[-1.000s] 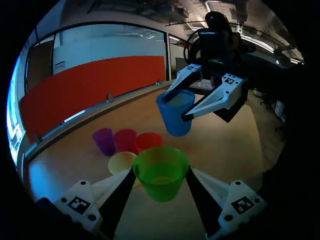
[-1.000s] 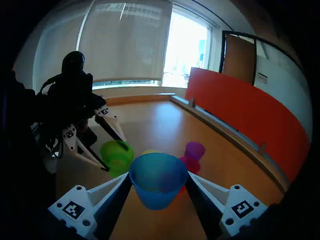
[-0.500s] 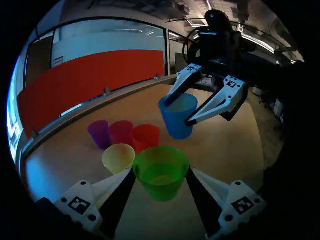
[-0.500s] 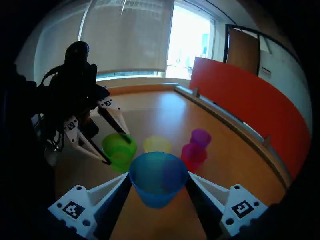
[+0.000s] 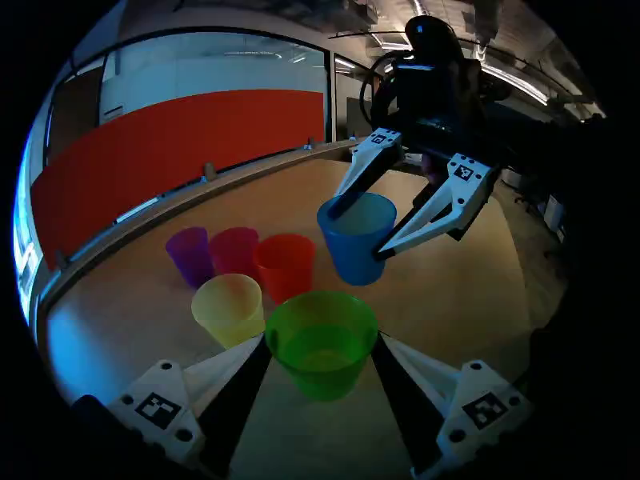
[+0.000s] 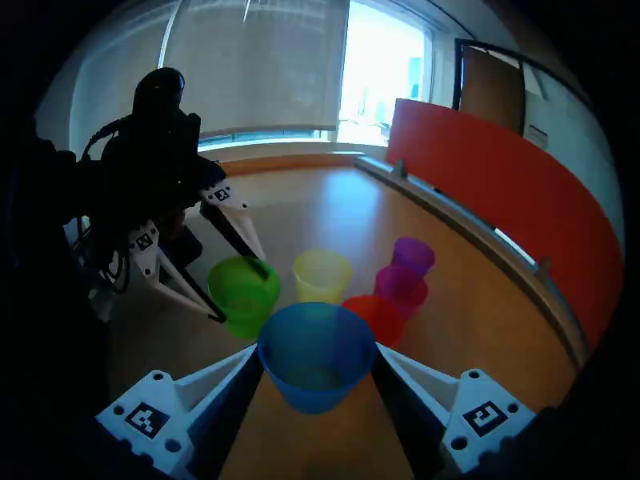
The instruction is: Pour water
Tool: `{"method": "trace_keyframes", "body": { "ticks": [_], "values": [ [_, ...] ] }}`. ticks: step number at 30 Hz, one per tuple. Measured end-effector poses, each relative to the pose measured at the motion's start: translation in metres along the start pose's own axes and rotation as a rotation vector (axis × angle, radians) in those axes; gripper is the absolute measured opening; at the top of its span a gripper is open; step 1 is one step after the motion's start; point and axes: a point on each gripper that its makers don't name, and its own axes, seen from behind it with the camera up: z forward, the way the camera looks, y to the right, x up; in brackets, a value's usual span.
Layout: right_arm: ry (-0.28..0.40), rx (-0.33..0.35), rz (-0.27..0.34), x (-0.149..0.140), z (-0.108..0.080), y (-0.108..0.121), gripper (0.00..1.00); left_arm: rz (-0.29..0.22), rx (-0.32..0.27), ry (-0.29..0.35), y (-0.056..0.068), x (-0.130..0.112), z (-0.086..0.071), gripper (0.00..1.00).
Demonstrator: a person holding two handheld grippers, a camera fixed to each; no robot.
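Carried the green cup [image 5: 322, 344] upright and clear of the tabletop [image 5: 472, 272], clamped at its sides between the fingers of the left gripper [image 5: 320, 342], with a shallow layer of apparent water in the bottom. Carried the blue cup [image 6: 317, 356] likewise in the right gripper [image 6: 317, 352], pinched by the fingers on either side of its wall, level, just across from the green one. Could not make out any water level inside the blue cup.

Over the last second, brought both held cups down and in toward the four cups standing close together on the tabletop: the yellow cup [image 5: 228, 308] nearest the green, then the red cup [image 5: 286, 264], magenta cup [image 5: 234, 250] and purple cup [image 5: 190, 254] in a row behind. Saw those four grow larger and slide nearer in the left gripper view, and saw the yellow and red emerge from behind the blue rim in the right gripper view. Kept both held cups level throughout, with no tilt and no stream.

Judged the pour not yet begun: approach and line-up only, with a receiving cup apparently to be picked next. Risked a spill onto the wood if tipped too early.
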Motion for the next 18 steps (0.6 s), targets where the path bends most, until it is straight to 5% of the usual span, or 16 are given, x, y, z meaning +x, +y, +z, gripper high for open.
{"method": "trace_keyframes", "body": {
  "ticks": [18],
  "values": [
    [-0.039, 0.029, -0.003, -0.025, 0.013, -0.006, 0.92, -0.007, 0.002, -0.008, -0.004, -0.010, 0.014, 0.86]
  ]
}}
